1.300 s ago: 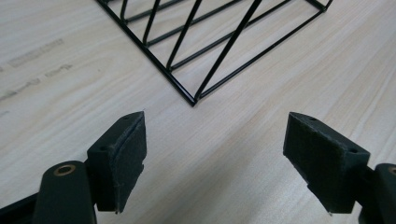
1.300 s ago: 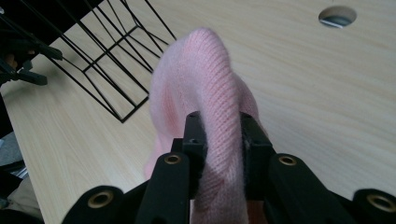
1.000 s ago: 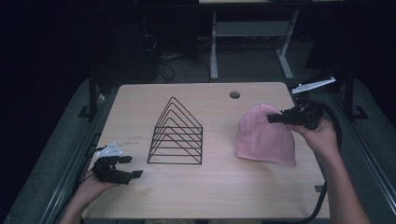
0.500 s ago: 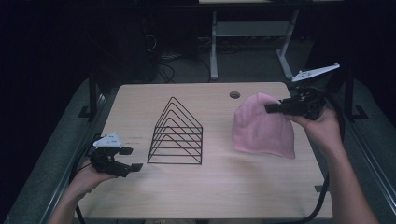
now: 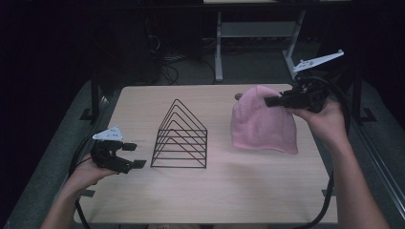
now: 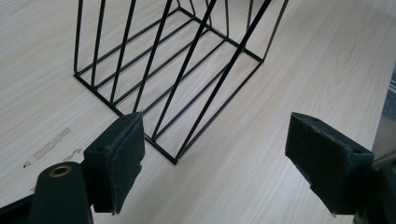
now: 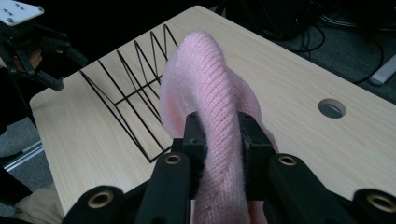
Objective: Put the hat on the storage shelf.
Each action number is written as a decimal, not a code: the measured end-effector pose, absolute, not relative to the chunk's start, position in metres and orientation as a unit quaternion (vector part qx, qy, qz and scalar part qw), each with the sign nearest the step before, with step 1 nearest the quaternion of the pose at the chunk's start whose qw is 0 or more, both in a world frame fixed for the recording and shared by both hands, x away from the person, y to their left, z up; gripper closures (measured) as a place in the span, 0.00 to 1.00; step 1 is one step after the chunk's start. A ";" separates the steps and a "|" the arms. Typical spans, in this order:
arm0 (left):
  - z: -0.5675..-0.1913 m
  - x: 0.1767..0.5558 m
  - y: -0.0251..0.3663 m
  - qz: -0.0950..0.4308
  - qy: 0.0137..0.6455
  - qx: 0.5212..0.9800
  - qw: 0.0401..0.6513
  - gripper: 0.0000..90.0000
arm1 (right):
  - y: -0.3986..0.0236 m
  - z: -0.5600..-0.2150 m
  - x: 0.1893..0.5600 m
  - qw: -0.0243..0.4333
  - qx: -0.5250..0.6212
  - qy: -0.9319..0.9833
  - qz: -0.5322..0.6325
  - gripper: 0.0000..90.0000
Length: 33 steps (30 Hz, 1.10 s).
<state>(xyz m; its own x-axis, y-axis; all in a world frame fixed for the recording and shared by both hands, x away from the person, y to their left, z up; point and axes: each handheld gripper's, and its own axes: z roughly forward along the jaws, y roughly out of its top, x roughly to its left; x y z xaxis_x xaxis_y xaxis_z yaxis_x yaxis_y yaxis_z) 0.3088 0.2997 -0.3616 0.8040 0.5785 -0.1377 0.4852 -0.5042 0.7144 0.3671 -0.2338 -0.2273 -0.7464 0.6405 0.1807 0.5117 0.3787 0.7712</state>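
A pink knitted hat (image 5: 260, 125) hangs from my right gripper (image 5: 271, 101), lifted above the right side of the table with its lower edge still near the wood. In the right gripper view both jaws pinch a fold of the pink hat (image 7: 210, 116), with my right gripper (image 7: 218, 135) shut on it. A black wire rack (image 5: 180, 136) of triangular dividers stands mid-table; the same wire rack (image 6: 182, 60) lies just ahead of my left gripper (image 6: 217, 163). My left gripper (image 5: 132, 155) hovers open at the rack's left with nothing between its pads.
The wooden table (image 5: 215, 191) has a round cable hole (image 7: 332, 108) near its far edge behind the hat. Cables and a desk frame (image 5: 218, 43) lie on the dark floor beyond. Bare wood stretches along the table's near side.
My right gripper has risen with the pink hat, pulling its top up off the table. My left gripper has lifted and come slightly closer to the rack.
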 end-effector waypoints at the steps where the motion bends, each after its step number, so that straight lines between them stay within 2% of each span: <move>1: -0.360 0.309 0.299 0.056 0.308 0.865 0.392 0.22 | -0.233 -0.226 0.367 0.075 0.345 0.828 0.435 0.84; 17: -0.337 0.315 0.294 0.055 0.286 0.879 0.378 0.22 | -0.208 -0.204 0.372 0.072 0.314 0.836 0.445 0.84; 33: -0.298 0.323 0.276 0.053 0.253 0.889 0.378 0.22 | -0.166 -0.164 0.370 0.076 0.266 0.847 0.455 0.84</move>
<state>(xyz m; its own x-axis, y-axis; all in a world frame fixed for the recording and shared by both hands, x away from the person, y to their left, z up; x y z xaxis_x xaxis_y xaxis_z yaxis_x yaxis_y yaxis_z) 0.3227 0.2761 -0.2979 0.8667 0.4895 -0.0957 0.4087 -0.5872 0.6987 0.3700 -0.1660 -0.1643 -0.8470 0.5193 0.1135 0.3814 0.4449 0.8103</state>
